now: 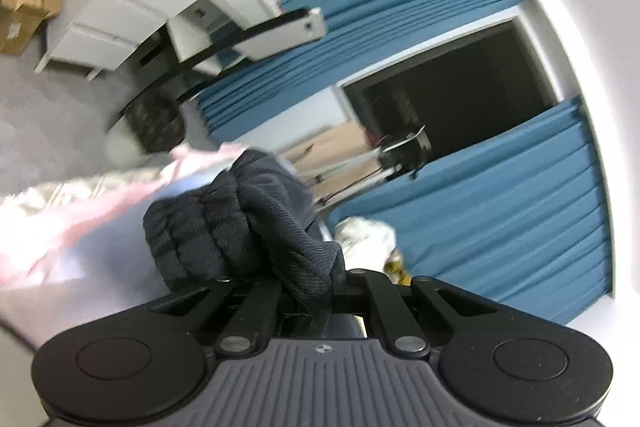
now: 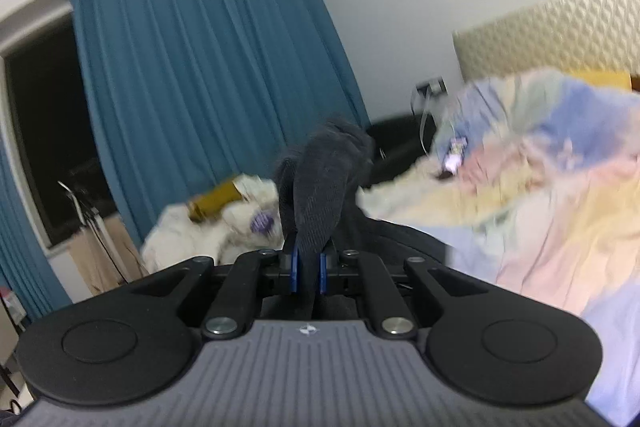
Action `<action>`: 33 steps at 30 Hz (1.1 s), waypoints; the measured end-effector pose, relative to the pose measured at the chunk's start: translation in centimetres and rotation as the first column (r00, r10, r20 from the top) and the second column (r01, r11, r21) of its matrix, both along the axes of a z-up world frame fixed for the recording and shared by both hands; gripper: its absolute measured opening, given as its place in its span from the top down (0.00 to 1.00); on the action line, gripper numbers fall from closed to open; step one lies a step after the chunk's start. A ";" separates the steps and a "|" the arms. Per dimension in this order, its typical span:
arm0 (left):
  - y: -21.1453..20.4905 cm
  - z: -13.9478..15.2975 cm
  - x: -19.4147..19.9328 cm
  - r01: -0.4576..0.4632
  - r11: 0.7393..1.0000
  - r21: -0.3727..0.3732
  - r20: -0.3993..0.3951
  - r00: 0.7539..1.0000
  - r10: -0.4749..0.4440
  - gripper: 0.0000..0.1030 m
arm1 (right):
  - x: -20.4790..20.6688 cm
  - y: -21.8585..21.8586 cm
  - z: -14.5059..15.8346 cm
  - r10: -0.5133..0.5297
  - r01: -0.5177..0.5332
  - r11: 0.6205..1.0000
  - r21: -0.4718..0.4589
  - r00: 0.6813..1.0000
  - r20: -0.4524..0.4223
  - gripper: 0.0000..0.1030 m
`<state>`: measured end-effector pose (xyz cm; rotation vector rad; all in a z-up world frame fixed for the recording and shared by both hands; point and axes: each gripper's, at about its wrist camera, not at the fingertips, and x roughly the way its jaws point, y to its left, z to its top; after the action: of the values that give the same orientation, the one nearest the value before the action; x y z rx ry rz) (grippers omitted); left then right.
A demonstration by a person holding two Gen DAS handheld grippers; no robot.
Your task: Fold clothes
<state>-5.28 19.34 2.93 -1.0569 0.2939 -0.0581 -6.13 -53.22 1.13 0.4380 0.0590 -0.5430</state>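
Left gripper (image 1: pixel 308 291) and right gripper (image 2: pixel 308 273) each clamped on dark knit garment (image 2: pixel 324 179), probably a sweater, bunched directly above jaws.

Readable text: none in either view.
Left gripper (image 1: pixel 308 291) body: a small round emblem on the ribbed grey plate, no letters legible.
Right gripper (image 2: pixel 308 269) body: the same small round emblem, no letters legible.
Cardboard box (image 1: pixel 28 3): a pale label on its side, too blurred to read.
Small purple-lit object (image 2: pixel 454 155) on the bedding: too blurred to read.
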 end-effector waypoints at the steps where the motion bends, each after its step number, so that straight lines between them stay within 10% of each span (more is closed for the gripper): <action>1: 0.0 0.9 0.8 -0.005 1.000 0.018 0.008 1.000 0.005 0.97 | -0.3 -0.2 0.5 0.006 -0.006 1.000 -0.010 1.000 0.007 0.90; 7: 0.3 0.4 4.7 -0.036 0.999 -0.002 -0.020 0.999 0.036 0.97 | 0.9 -2.8 -0.2 -0.049 0.049 0.999 -0.016 0.999 -0.017 0.91; 15: 0.1 -1.3 6.1 -0.036 0.997 0.064 -0.030 0.999 0.038 0.97 | -1.2 -5.9 -6.4 -0.120 0.134 0.972 0.193 0.990 -0.080 0.93; 24: 2.0 -0.4 6.7 0.057 0.996 -0.064 0.087 0.995 -0.052 0.97 | -8.0 -0.8 1.5 0.031 -0.042 0.997 0.063 0.985 0.172 0.95; 28: 2.1 -0.1 10.8 0.048 0.999 0.010 0.046 0.998 -0.049 0.97 | -4.0 -3.2 4.8 0.014 -0.029 0.997 0.077 0.981 0.193 0.94; 33: 0.0 -1.8 16.0 0.079 0.991 0.111 -0.034 0.997 -0.075 0.95 | 7.4 -7.2 -0.4 -0.094 0.097 0.994 0.043 0.992 -0.082 0.94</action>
<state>10.71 19.35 1.13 -0.9349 0.3607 -0.0943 1.26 -60.45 0.77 0.4669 0.1287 -0.6545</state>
